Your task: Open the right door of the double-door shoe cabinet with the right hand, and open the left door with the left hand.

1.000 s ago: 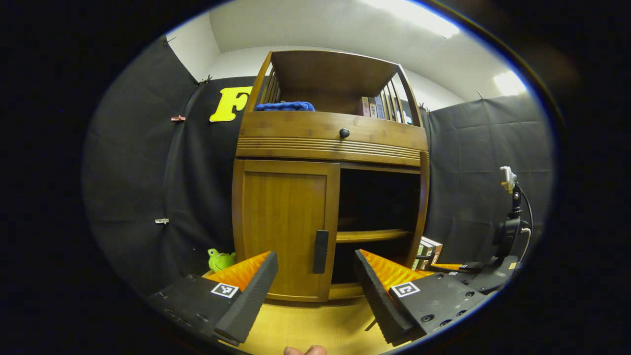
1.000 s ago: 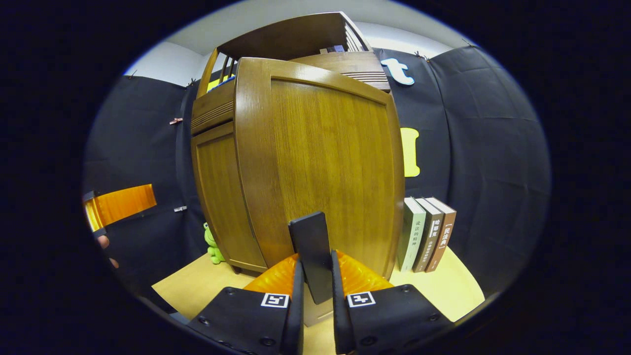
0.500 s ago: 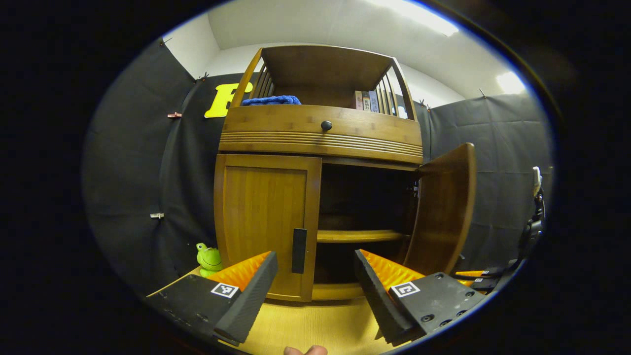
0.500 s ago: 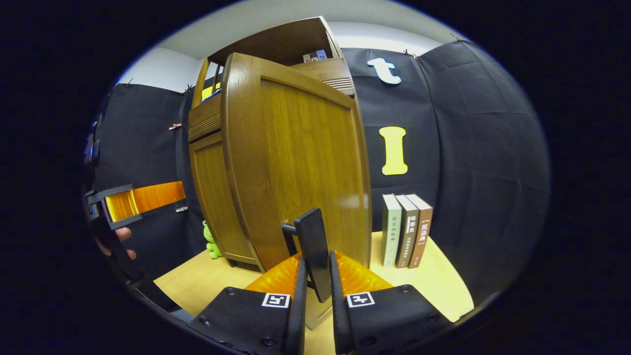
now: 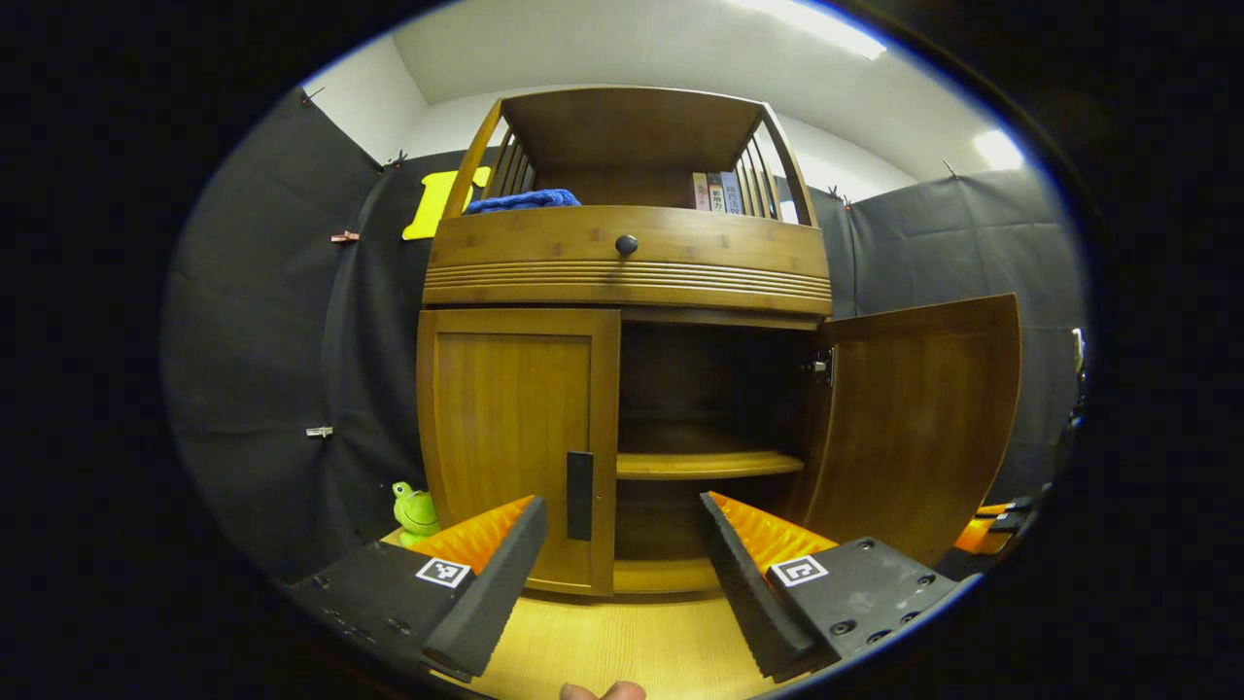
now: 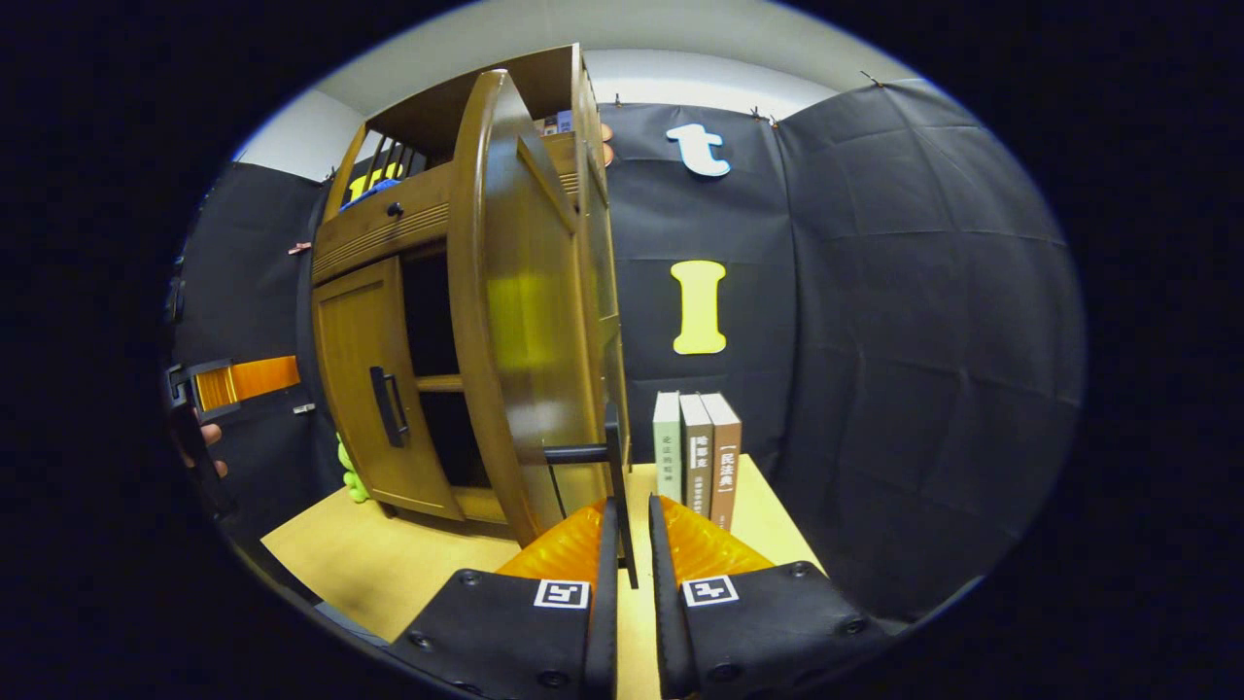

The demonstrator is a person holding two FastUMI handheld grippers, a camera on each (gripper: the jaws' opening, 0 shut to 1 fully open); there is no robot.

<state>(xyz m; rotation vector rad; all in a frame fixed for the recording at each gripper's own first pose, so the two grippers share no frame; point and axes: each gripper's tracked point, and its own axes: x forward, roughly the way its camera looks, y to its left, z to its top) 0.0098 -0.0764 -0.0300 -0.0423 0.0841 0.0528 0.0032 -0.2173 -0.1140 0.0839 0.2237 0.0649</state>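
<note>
The wooden shoe cabinet (image 5: 627,272) stands straight ahead in the left gripper view. Its left door (image 5: 510,428) is closed, with a dark vertical handle (image 5: 579,481) at its inner edge. My left gripper (image 5: 622,549) is open a little short of that handle, which sits just left of the gap between the fingers. The right door (image 5: 918,418) is swung wide open, and an inner shelf (image 5: 709,464) is exposed. In the right gripper view this door (image 6: 525,311) appears nearly edge-on, and my right gripper (image 6: 627,530) is shut on its dark handle (image 6: 613,457).
Three books (image 6: 695,457) stand on the tabletop (image 6: 389,574) right of the cabinet. A green frog toy (image 5: 416,510) sits by the cabinet's left foot. On the top shelf lie a blue cloth (image 5: 525,200) and more books (image 5: 714,192). The drawer has a dark knob (image 5: 627,245).
The right gripper has pulled the right door from partly open to wide open, so the door now reads edge-on in its view. The left gripper has shifted slightly and stays open.
</note>
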